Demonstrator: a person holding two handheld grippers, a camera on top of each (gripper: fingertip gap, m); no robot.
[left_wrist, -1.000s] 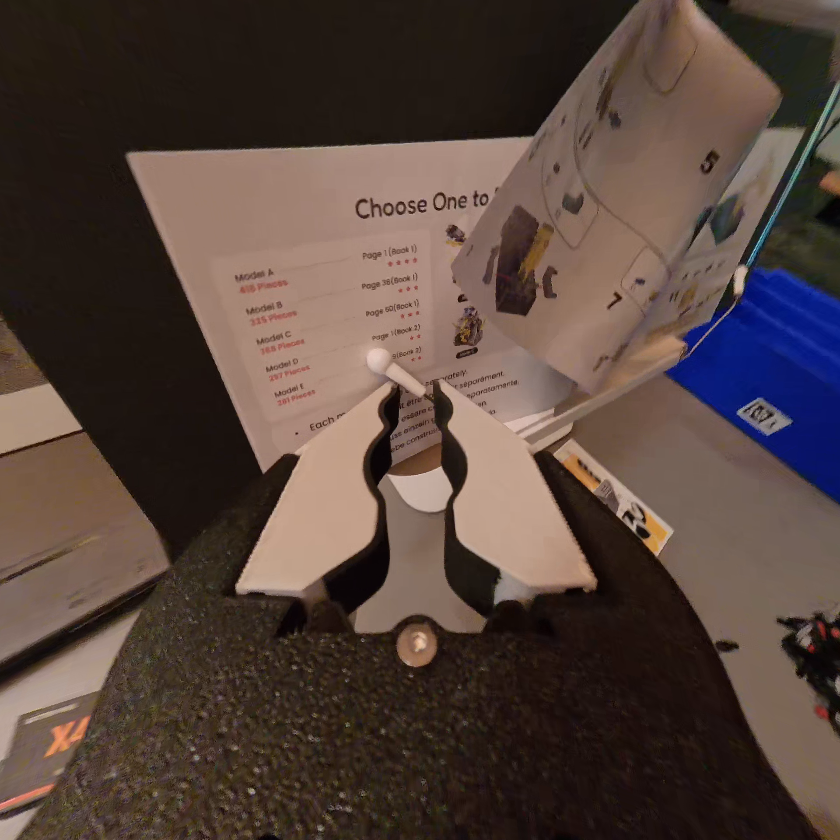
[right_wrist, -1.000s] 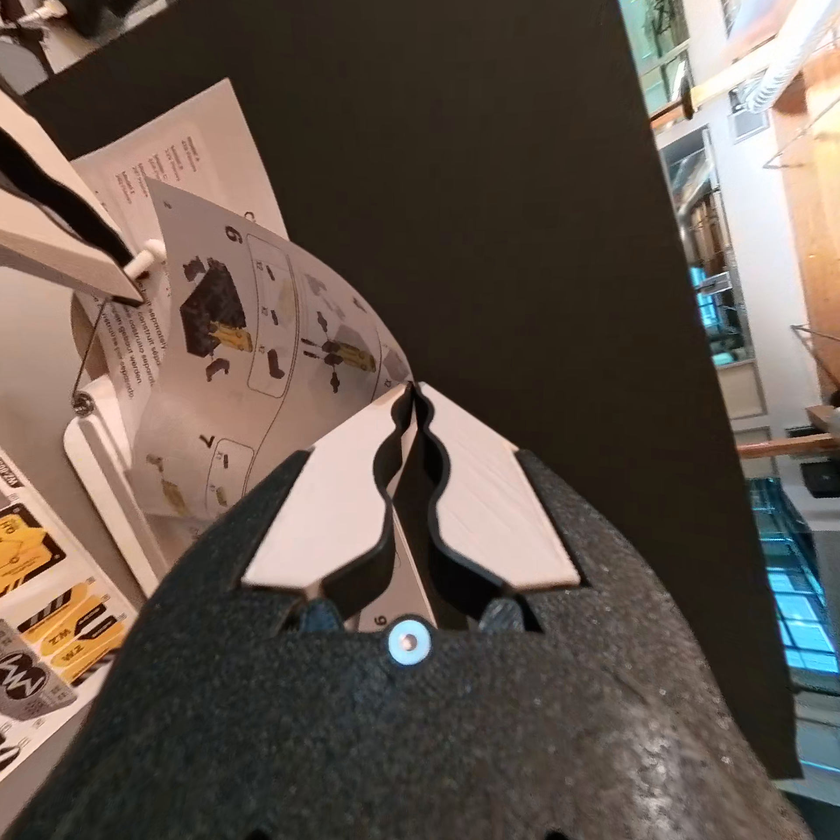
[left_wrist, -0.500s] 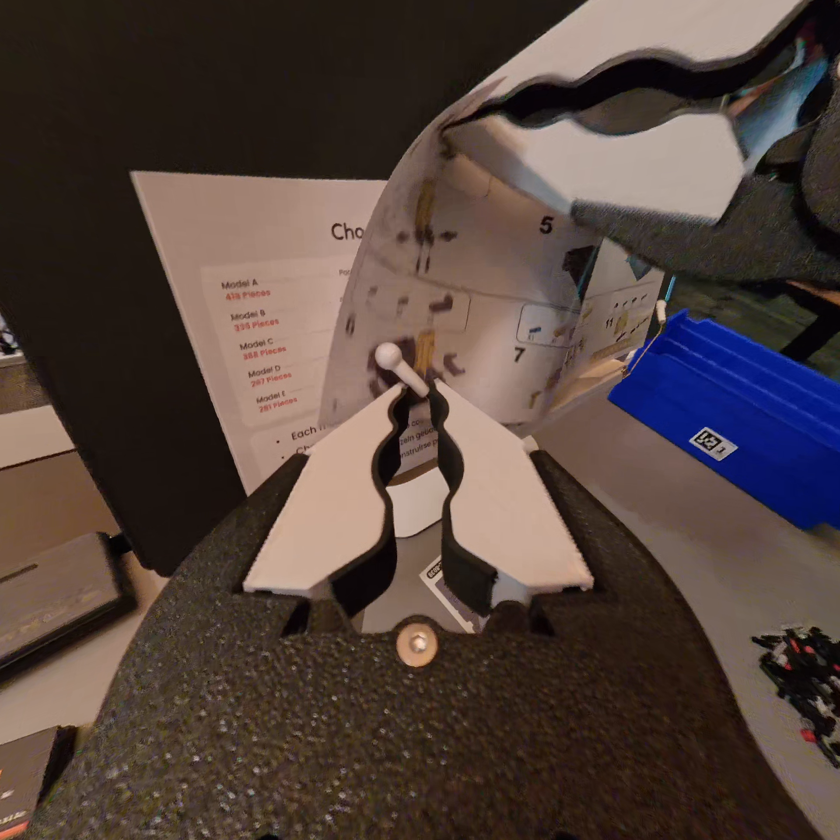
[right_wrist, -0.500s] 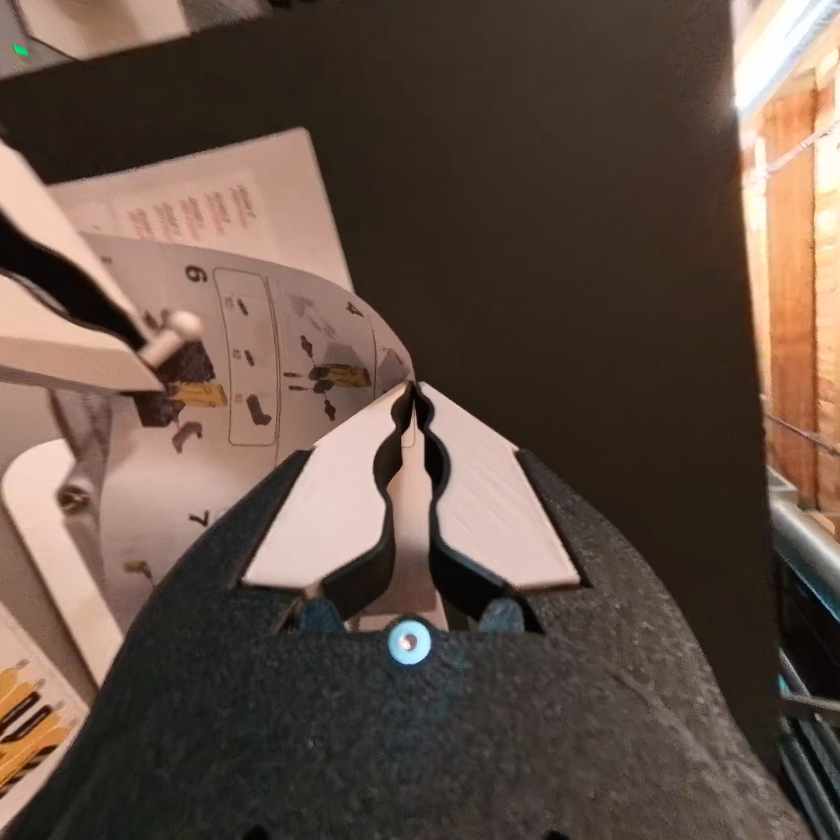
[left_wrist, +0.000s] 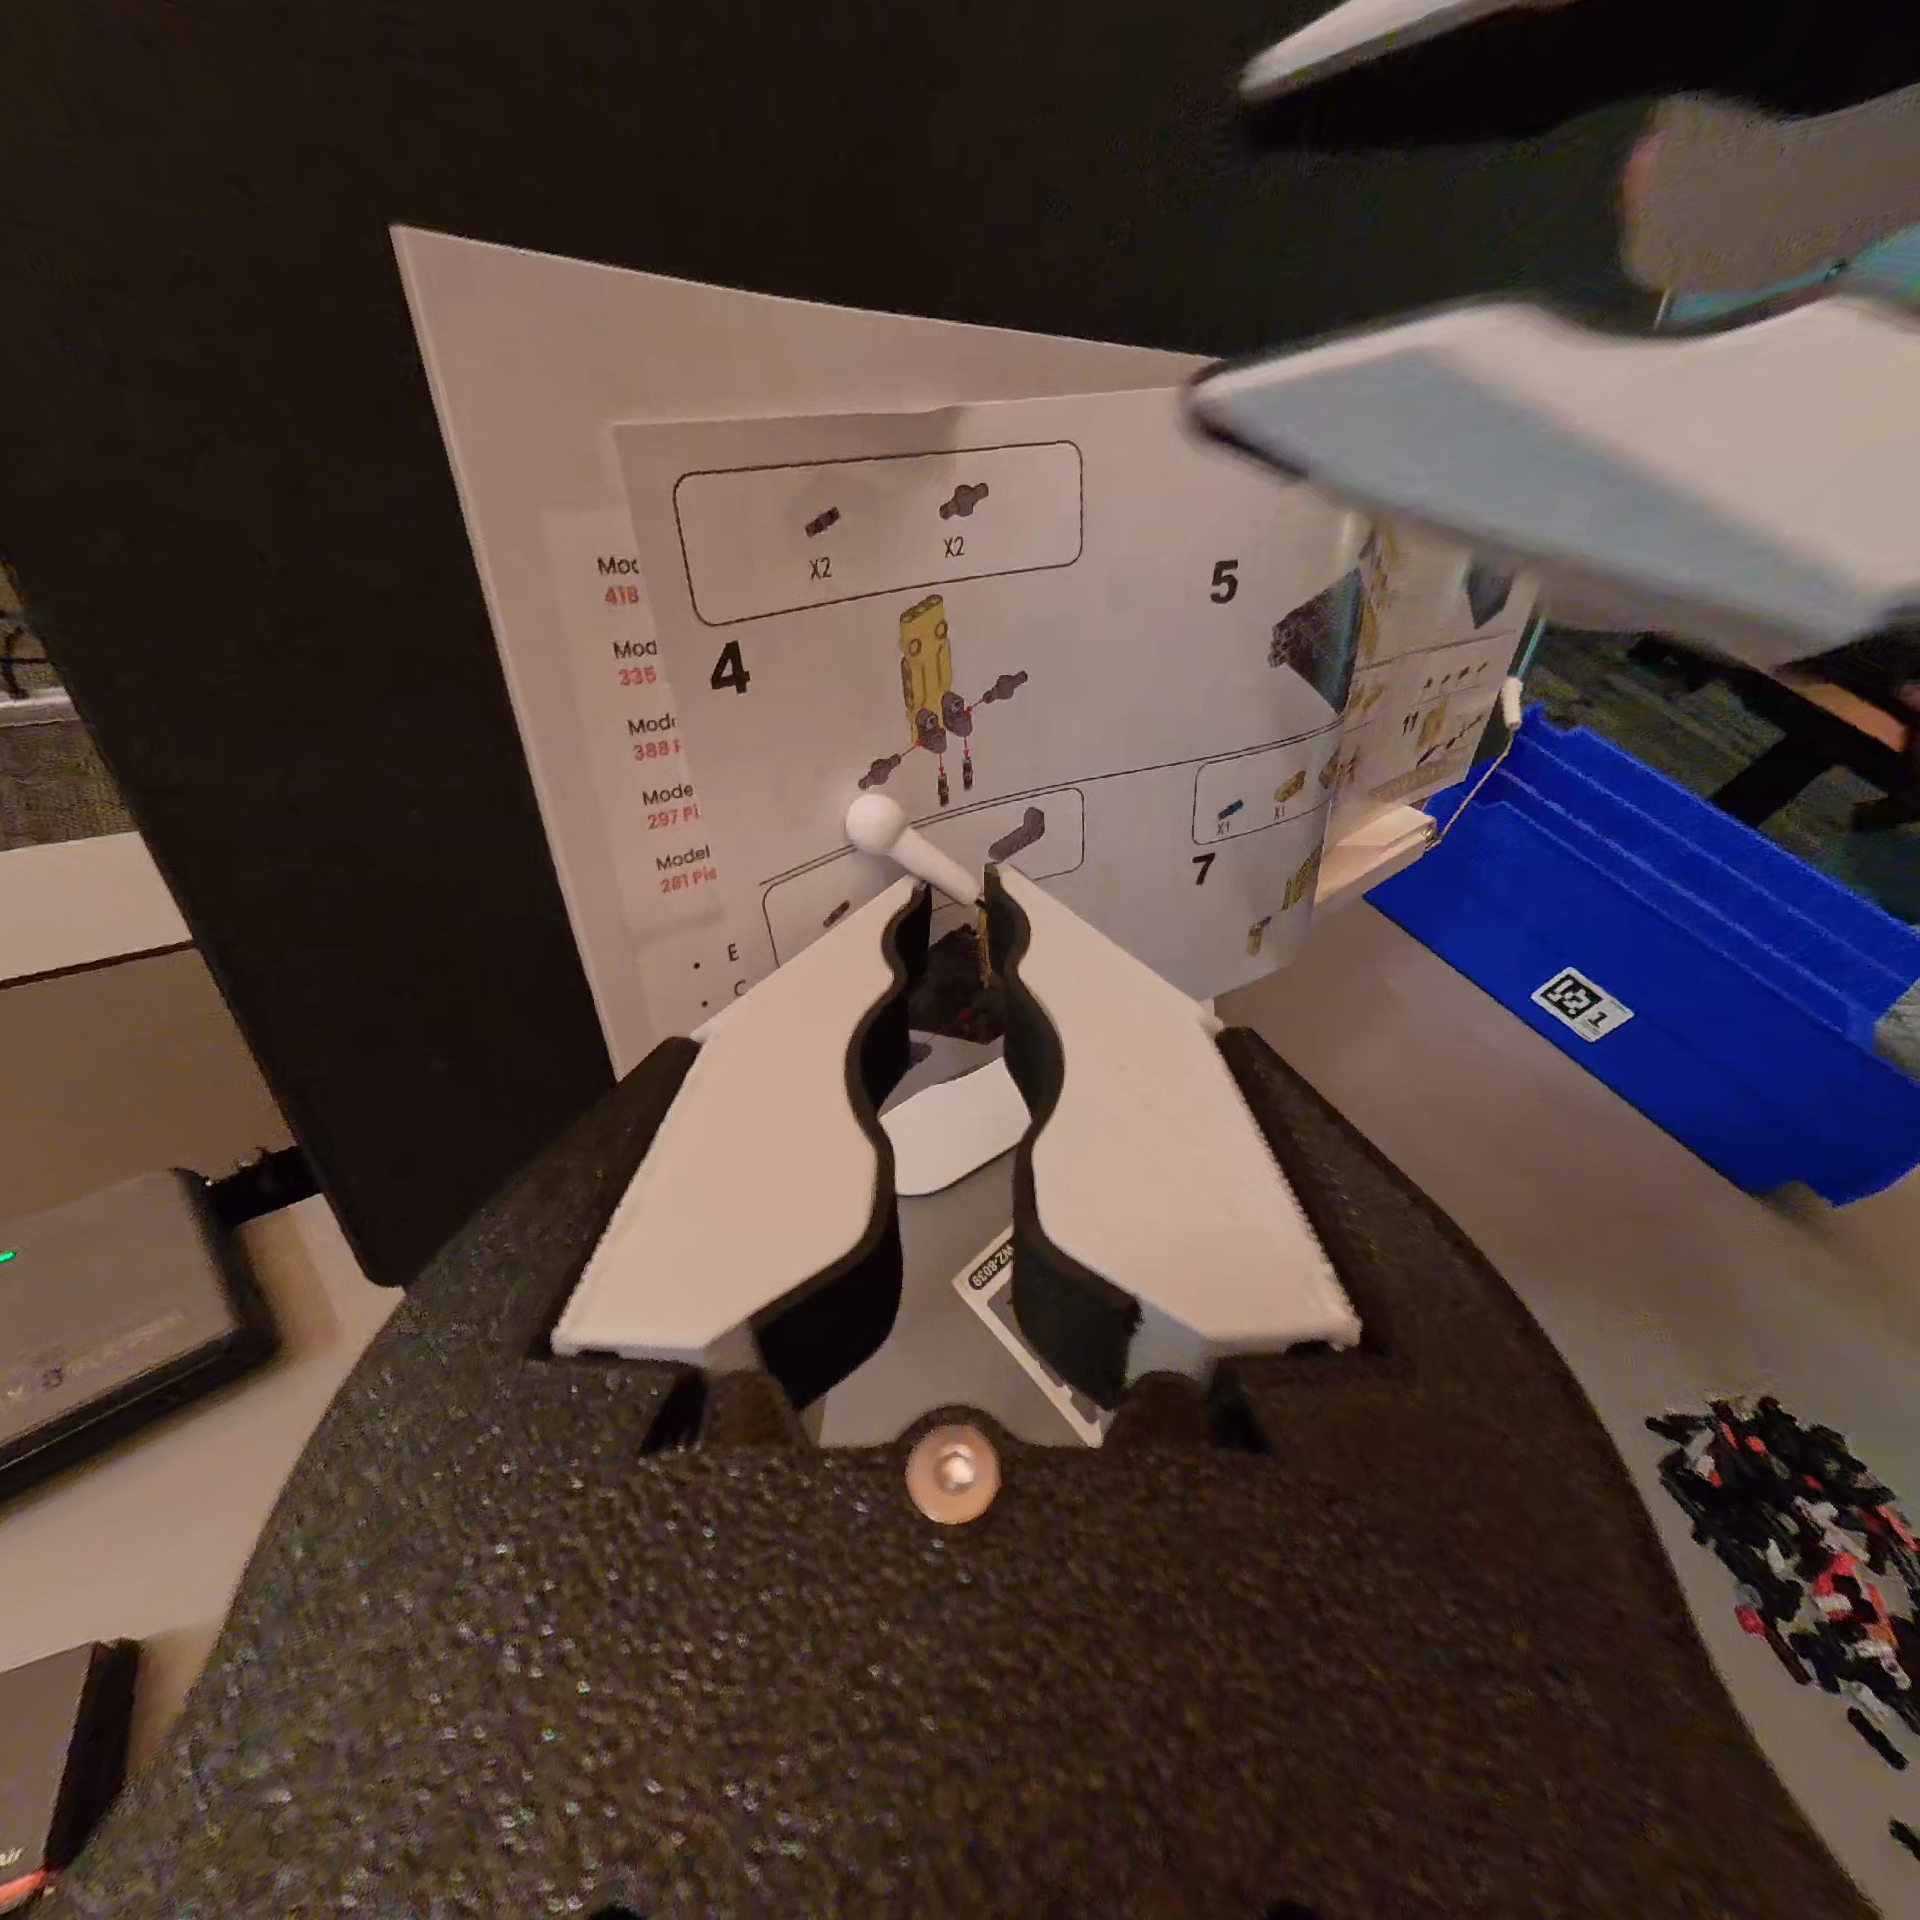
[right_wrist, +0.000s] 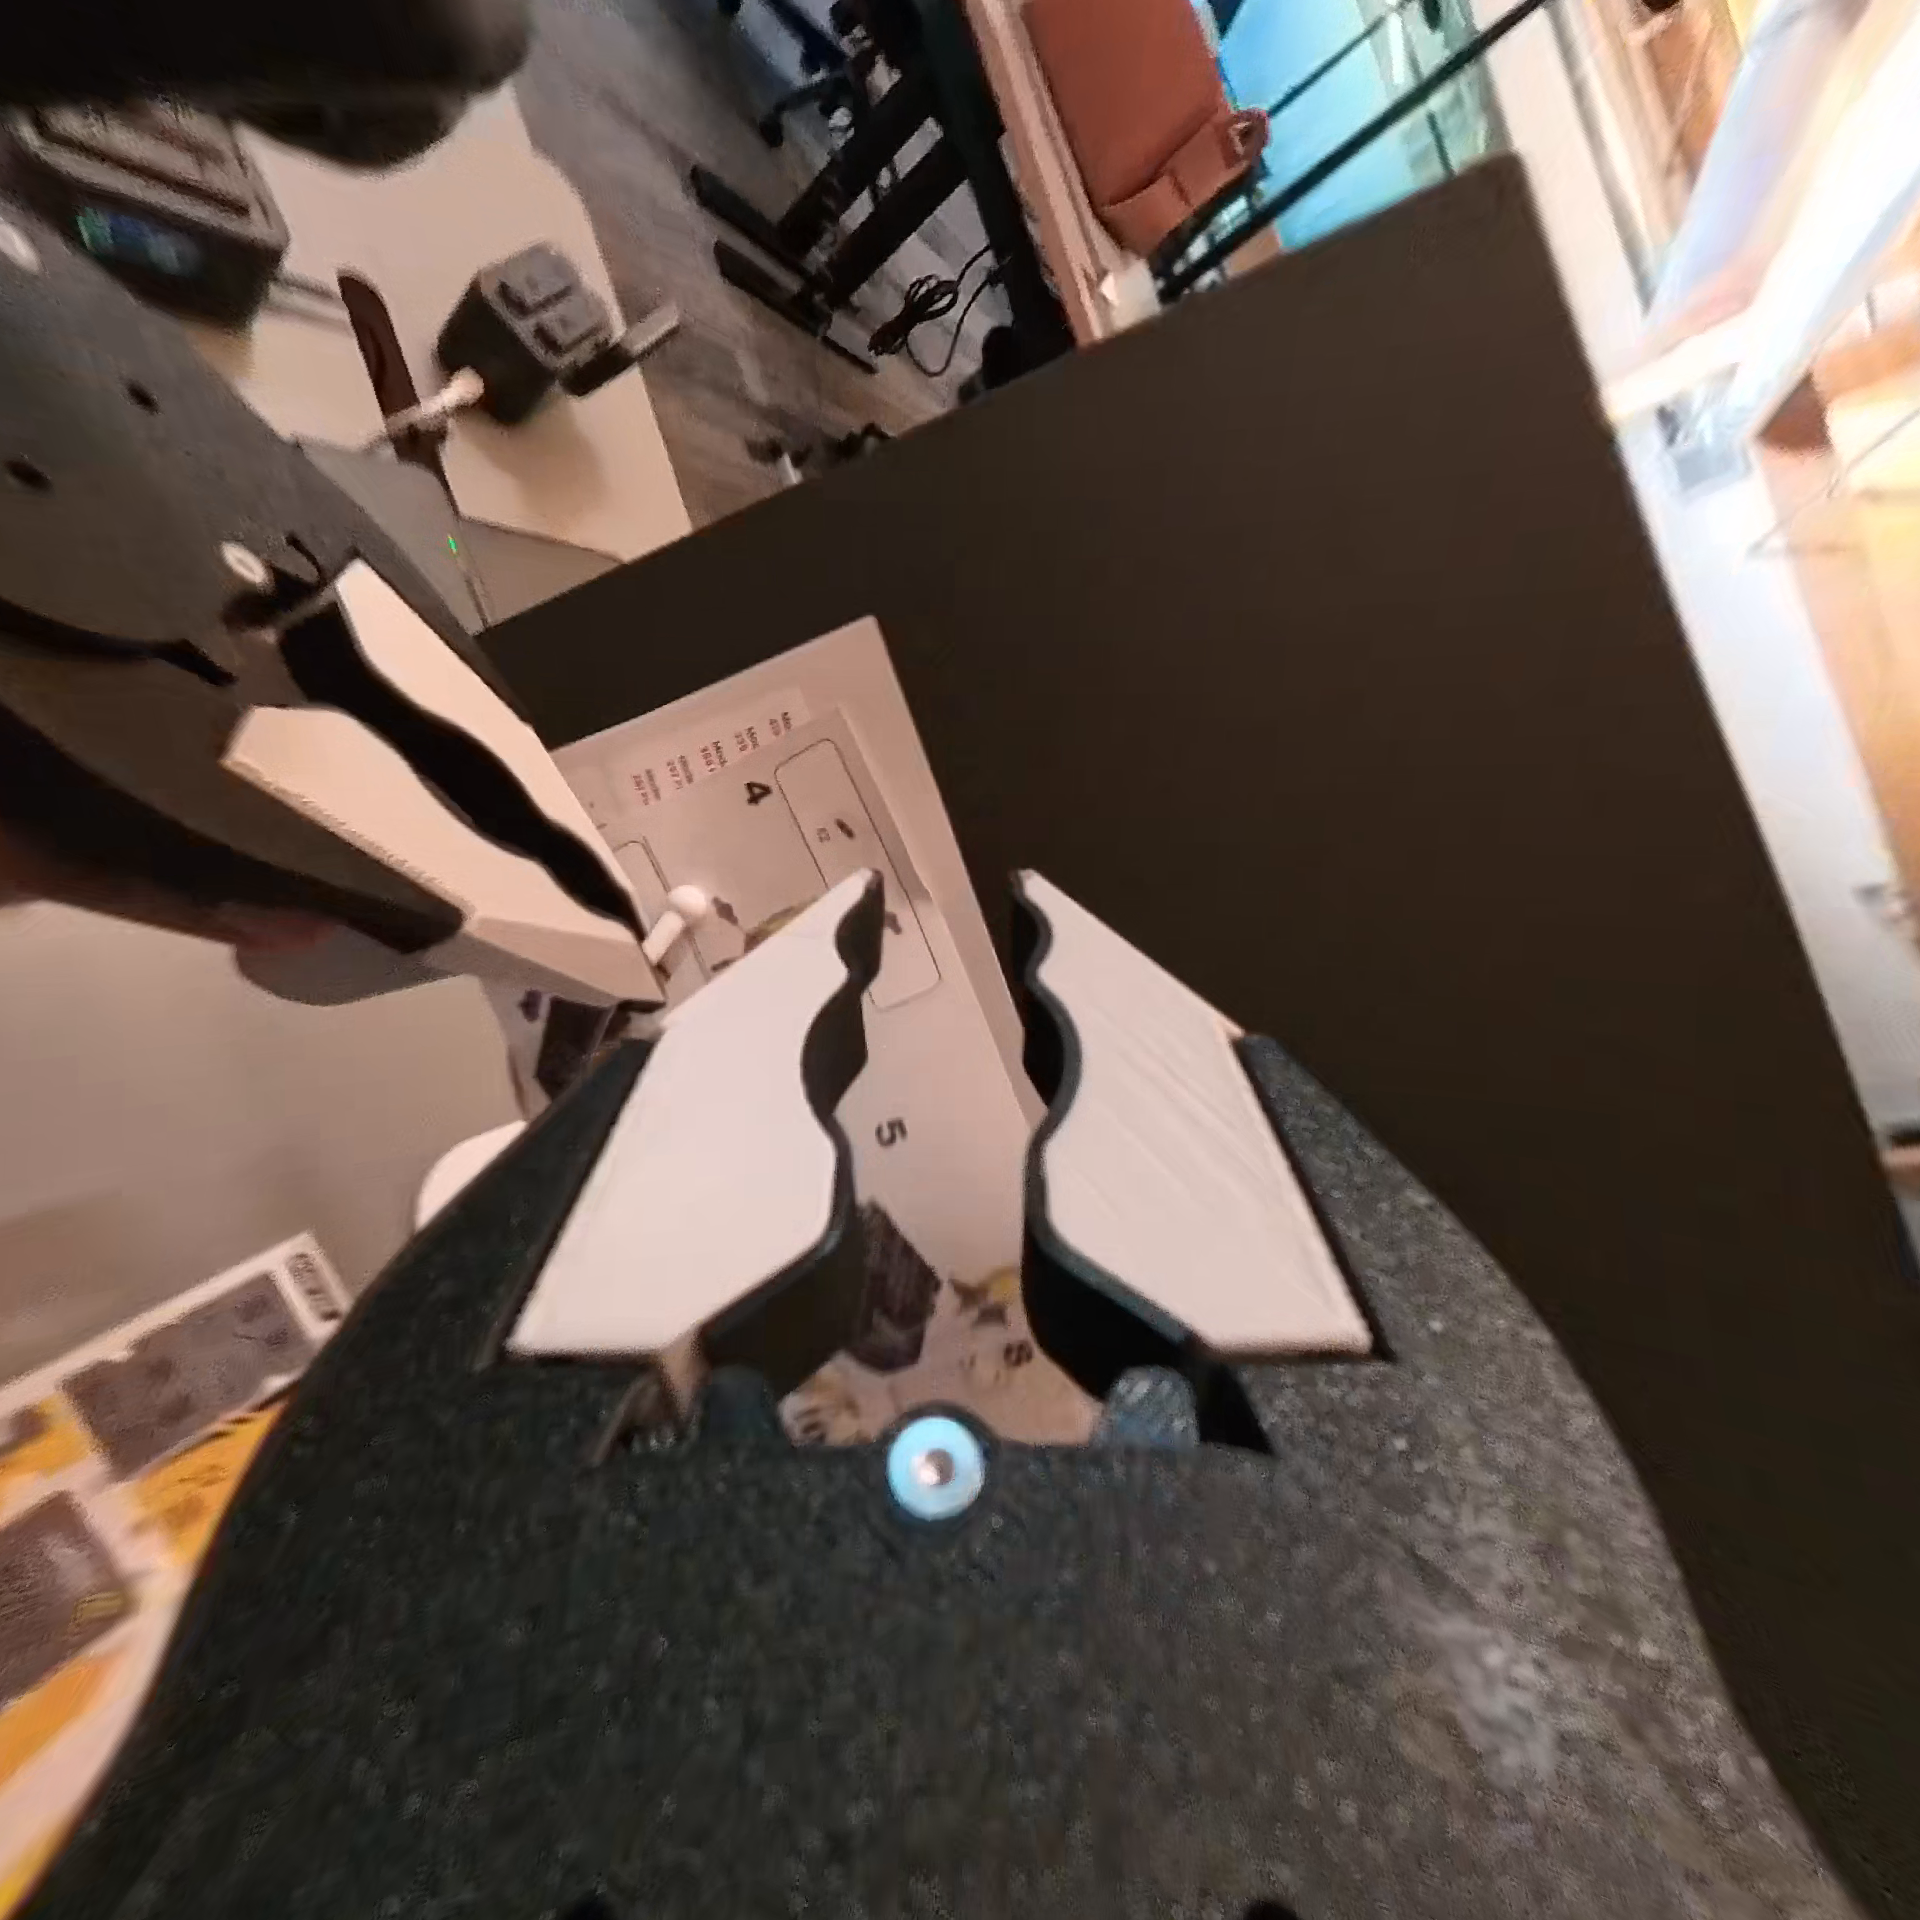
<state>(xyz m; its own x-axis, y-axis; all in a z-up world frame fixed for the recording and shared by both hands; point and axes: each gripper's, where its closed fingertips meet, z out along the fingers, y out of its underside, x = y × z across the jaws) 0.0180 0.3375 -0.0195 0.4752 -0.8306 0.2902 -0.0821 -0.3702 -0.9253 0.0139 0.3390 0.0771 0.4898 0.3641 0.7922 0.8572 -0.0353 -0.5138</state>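
- white ball-tipped pin (left_wrist: 894, 840) pinched at the tips of the left gripper (left_wrist: 954, 894), fingers together on its stem, ball end sticking out up-left; also seen in right wrist view (right_wrist: 681, 914)
- pin sits right in front of the open instruction page (left_wrist: 935, 665), which stands upright against a white card (left_wrist: 499, 416)
- card leans on a black backboard (left_wrist: 208, 520)
- a white base (left_wrist: 951, 1143) shows under the page, between the left gripper's fingers
- right gripper (right_wrist: 945, 883) fingers apart, nothing clamped; page (right_wrist: 935, 1091) visible in the gap between them, whether they touch it cannot tell
- right gripper also shows blurred in the upper right of the left wrist view (left_wrist: 1558, 457), above the page's right edge
- left gripper seen from the side in the right wrist view (right_wrist: 634, 951), just left of the right gripper's left finger
- blue bin (left_wrist: 1662, 987) to the right on the grey table (left_wrist: 1403, 1195), with a small square tag on its side
- pile of small black, red and white parts (left_wrist: 1797, 1548) at right edge of the table
- sticker sheet (right_wrist: 114, 1455) with yellow and black graphics lying flat at left in the right wrist view
- dark flat device (left_wrist: 104, 1340) at left on the table
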